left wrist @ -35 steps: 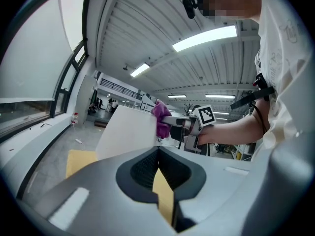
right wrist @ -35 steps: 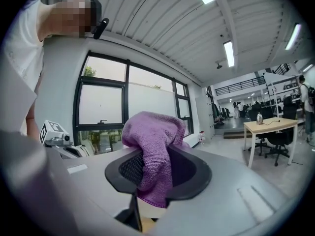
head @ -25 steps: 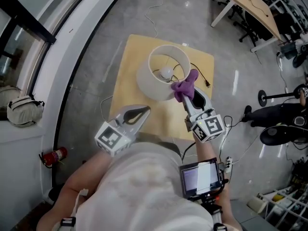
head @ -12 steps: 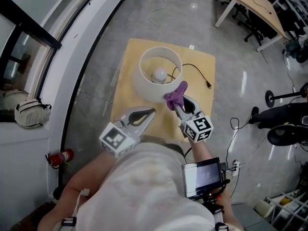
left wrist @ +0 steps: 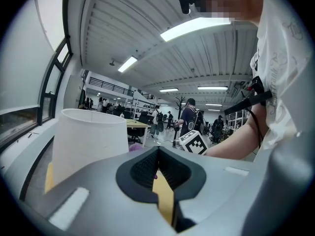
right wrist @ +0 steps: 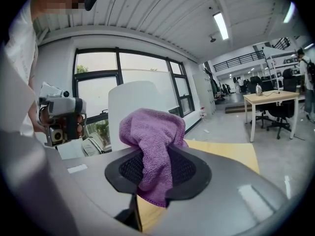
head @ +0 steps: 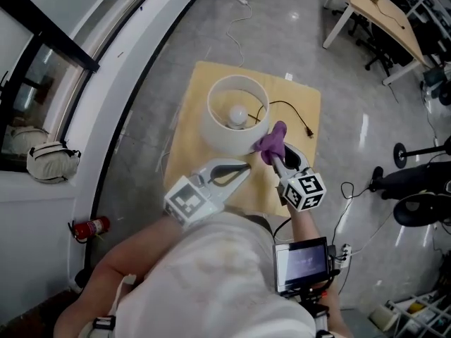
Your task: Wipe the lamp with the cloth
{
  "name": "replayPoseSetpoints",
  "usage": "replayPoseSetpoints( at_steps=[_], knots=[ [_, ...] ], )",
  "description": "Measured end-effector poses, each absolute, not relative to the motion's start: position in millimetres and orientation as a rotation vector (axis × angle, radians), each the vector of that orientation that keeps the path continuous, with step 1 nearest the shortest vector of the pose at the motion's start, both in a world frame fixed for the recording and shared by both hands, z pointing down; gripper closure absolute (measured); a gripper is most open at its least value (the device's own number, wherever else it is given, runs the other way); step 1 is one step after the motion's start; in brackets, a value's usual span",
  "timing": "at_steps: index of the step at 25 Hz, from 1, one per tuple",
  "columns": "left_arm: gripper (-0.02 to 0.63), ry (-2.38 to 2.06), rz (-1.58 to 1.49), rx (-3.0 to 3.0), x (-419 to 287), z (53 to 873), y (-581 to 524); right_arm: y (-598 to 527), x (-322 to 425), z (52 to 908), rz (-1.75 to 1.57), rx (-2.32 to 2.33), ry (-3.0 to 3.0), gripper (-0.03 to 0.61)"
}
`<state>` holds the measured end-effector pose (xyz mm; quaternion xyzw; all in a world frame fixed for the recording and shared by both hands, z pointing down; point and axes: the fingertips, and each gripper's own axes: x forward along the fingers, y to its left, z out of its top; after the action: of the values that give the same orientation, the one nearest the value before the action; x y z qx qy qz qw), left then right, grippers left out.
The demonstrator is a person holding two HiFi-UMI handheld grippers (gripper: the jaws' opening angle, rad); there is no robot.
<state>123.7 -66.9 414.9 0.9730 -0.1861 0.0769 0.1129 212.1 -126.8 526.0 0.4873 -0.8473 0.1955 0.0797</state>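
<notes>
A lamp with a white drum shade [head: 224, 129] and a bare bulb [head: 239, 115] stands on a yellow table [head: 190, 129]. My right gripper [head: 276, 151] is shut on a purple cloth [head: 271, 139], which touches the shade's near right side. In the right gripper view the cloth [right wrist: 152, 132] bulges out of the right gripper [right wrist: 155, 161] just in front of the shade [right wrist: 133, 102]. My left gripper [head: 246, 167] is shut and holds nothing, just short of the shade's near side. The left gripper view shows the shut left gripper [left wrist: 157, 150] with the shade [left wrist: 88, 141] close on its left.
A black power cord [head: 285, 108] runs across the table to a plug [head: 308, 131] at its right edge. A window wall curves along the left, with a bag [head: 49, 162] and a red fire extinguisher [head: 88, 227] beside it. A desk [head: 380, 9] stands at the far right.
The right gripper has sunk with the cloth from the shade's rim down its near right side. The left gripper has moved forward and right, closer to the shade.
</notes>
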Motion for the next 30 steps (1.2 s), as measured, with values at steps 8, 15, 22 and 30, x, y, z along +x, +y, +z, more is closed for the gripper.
replayPoseSetpoints(
  at_steps=[8,15,22,30],
  knots=[
    [0.612,-0.513,0.207,2.908,156.0,404.2,-78.4,-153.6,223.3,484.9,0.469,1.384,-2.613,0.454],
    [0.612,-0.55,0.124,2.921,179.4,375.3,-92.4,-190.2,223.2,435.9,0.477,1.356,-2.789,0.454],
    [0.612,-0.567,0.192,2.935,184.6,385.1,-87.2,-207.0,196.7,426.4,0.456,1.184,-2.879,0.454],
    [0.614,-0.649,0.223,2.868,182.8,401.0,-87.7,-205.5,194.2,445.5,0.533,1.109,-2.94,0.456]
  ],
)
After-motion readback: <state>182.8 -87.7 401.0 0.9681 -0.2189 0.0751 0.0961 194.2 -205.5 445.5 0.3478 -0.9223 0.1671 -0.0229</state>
